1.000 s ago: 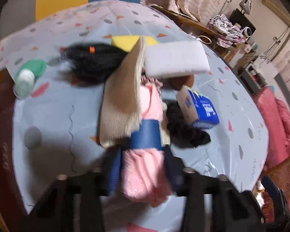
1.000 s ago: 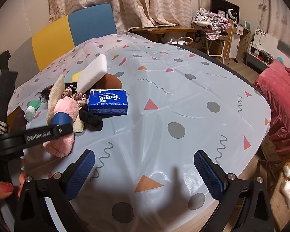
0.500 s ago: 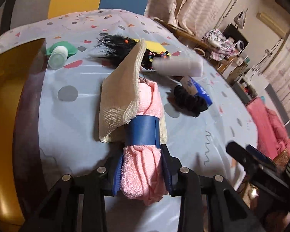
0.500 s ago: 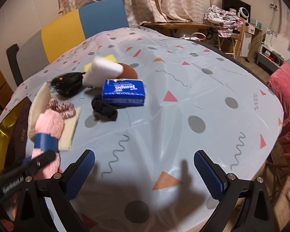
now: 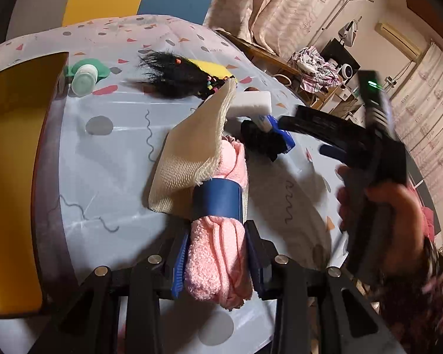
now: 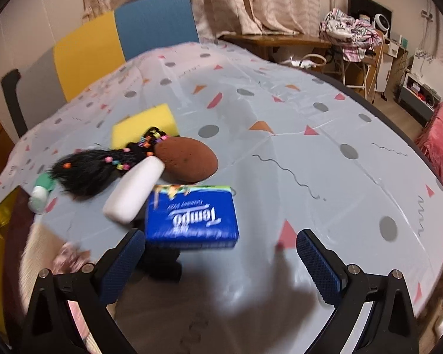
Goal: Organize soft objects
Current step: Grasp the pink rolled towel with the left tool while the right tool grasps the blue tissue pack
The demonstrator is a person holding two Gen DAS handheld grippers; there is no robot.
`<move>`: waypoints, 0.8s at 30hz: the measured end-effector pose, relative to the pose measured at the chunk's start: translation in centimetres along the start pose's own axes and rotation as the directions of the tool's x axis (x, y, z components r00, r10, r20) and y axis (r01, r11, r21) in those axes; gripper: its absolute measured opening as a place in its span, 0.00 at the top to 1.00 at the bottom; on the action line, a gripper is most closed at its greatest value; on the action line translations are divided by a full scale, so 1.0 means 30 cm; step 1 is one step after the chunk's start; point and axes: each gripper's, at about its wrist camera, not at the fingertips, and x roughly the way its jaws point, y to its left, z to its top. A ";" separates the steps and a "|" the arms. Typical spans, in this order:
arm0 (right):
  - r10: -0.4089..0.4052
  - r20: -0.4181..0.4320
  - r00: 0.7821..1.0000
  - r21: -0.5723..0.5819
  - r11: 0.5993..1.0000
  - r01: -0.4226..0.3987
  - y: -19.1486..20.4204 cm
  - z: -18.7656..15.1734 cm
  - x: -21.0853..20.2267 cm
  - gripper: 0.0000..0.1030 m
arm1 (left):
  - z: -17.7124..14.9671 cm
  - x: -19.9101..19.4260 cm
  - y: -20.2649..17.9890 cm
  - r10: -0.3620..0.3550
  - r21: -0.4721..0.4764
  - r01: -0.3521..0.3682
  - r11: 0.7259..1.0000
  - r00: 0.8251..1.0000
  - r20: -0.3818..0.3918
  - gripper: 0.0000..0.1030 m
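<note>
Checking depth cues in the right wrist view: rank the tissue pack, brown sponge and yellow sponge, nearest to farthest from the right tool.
1. Tissue pack, just ahead, toward its left finger.
2. Brown sponge, behind the pack.
3. Yellow sponge, farthest, back left.

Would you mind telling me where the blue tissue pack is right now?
In the right wrist view, the blue tissue pack lies on the table left of centre, just ahead of the open right gripper, beside the white sponge and the brown pad.

Tissue pack (image 6: 192, 218) and white sponge (image 6: 134, 190) crowd the left; the tablecloth's (image 6: 325, 177) right half lies bare.
</note>
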 end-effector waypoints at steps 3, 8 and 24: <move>0.017 -0.026 1.000 0.015 1.000 -0.017 -0.003 0.028 0.059 0.00 | -0.008 -0.003 0.003 -0.002 0.005 0.002 1.000 1.000 -0.005 0.66; 0.082 -0.084 0.993 0.034 0.996 -0.080 0.008 0.048 0.130 0.00 | -0.005 0.008 0.003 -0.001 0.007 0.001 1.000 1.000 -0.025 0.65; 0.090 0.031 0.995 0.235 0.967 -0.095 -0.163 -0.095 -0.035 0.28 | -0.022 -0.028 -0.048 -0.093 0.030 0.094 0.995 0.995 -0.022 0.66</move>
